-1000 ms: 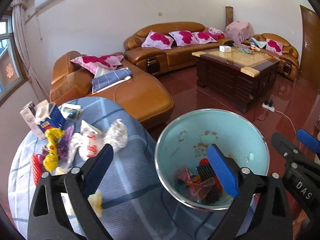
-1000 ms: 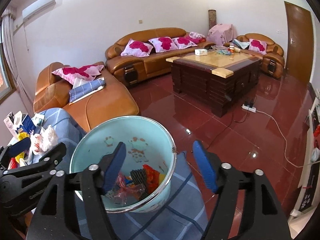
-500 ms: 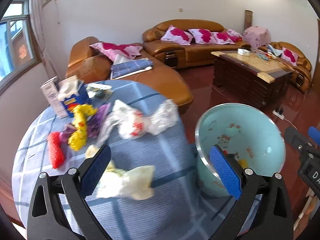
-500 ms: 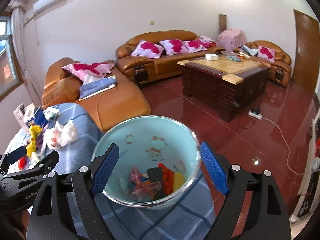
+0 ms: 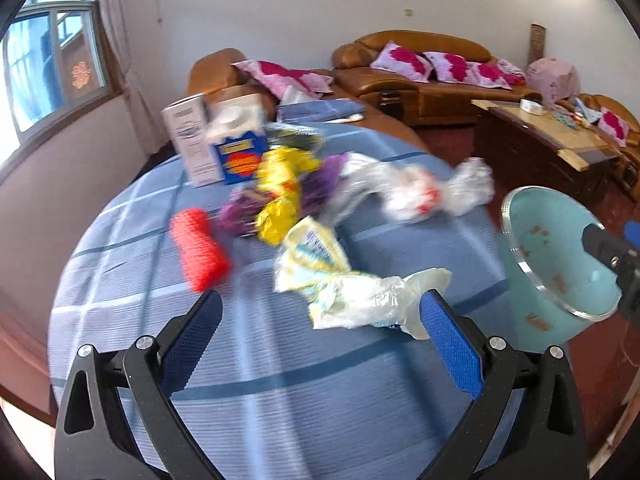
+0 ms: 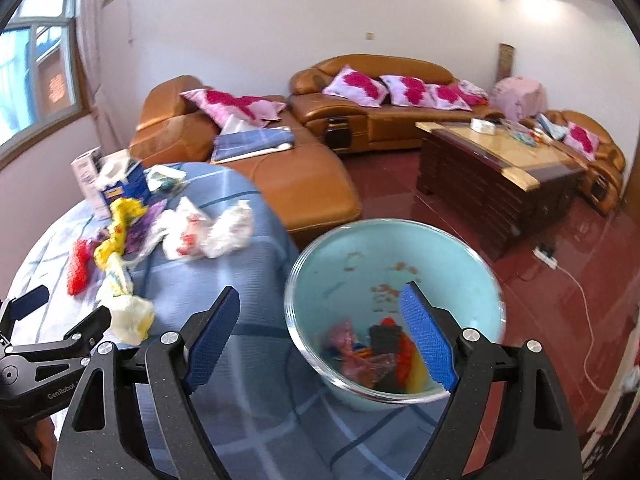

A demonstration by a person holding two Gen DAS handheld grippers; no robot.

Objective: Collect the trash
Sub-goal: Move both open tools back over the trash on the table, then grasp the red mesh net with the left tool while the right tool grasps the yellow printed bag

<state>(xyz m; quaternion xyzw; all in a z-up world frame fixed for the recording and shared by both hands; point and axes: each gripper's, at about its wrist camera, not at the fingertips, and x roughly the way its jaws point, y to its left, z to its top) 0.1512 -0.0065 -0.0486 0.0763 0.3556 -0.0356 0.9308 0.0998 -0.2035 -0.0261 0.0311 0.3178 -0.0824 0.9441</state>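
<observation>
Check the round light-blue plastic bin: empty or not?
Not empty. The round light-blue plastic bin holds crumpled red, pink, yellow and black wrappers at its bottom.

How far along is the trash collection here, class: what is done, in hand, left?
Done: several wrappers already lie in the teal bin. In hand: nothing; the left gripper is open around the crumpled pale wrapper, and the right gripper is open too. Left: the red wrapper, yellow wrapper and white bags.

Black angular frames on left gripper [image 5: 320,332] and right gripper [image 6: 320,338], triangular cut-outs, silver screws at pivots, blue ribbed pads [image 6: 428,344]; white "GenRobot" lettering on one frame.
</observation>
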